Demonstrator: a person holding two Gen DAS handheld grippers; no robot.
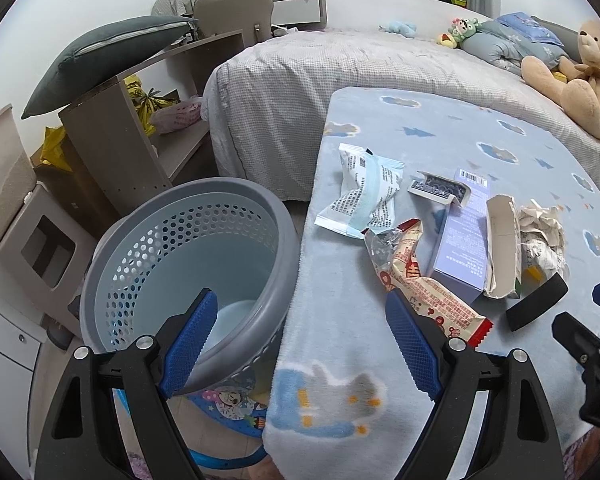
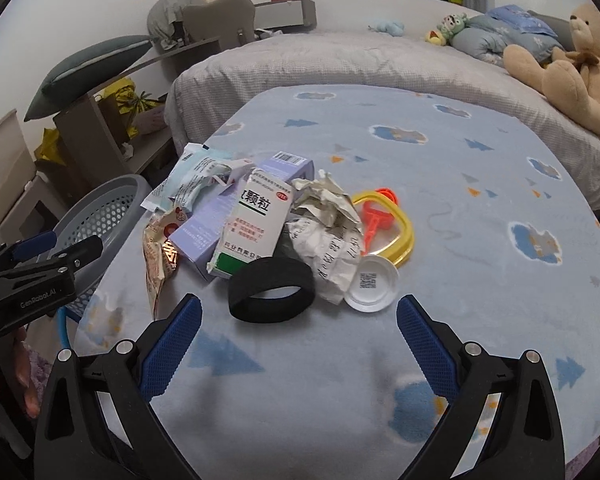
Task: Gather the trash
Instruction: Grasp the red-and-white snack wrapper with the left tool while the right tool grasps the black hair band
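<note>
Right now my right claw (image 2: 299, 326) is spread wide with nothing between its blue pads (image 2: 171, 345), hanging over the cloud-print blanket (image 2: 480, 216) just short of the trash pile. Nearest its tips lie a black band (image 2: 271, 289) and, just beside it, a white round lid (image 2: 371, 283). Behind those sit a crumpled paper (image 2: 327, 224) and a white and green medicine box (image 2: 253, 229), which leans on a lavender box (image 2: 204, 236). A red and white snack wrapper (image 2: 159, 257) lies at the pile's left edge, a pale blue packet (image 2: 192, 184) behind it, and a yellow ring (image 2: 396, 227) with an orange plastic piece (image 2: 376, 216) on the right side. My left claw (image 1: 300, 344) is also spread and empty; one pad hangs over the grey perforated basket (image 1: 148, 240), the other over the blanket's edge by the snack wrapper (image 1: 432, 292). The basket stands on the floor, just beside the blanket's left edge, and I see no trash inside it. Further out there is a bed (image 2: 340, 68) with a teddy bear (image 2: 572, 76), and a shelf (image 1: 112, 136) carrying a dark cushion (image 1: 100, 56)
</note>
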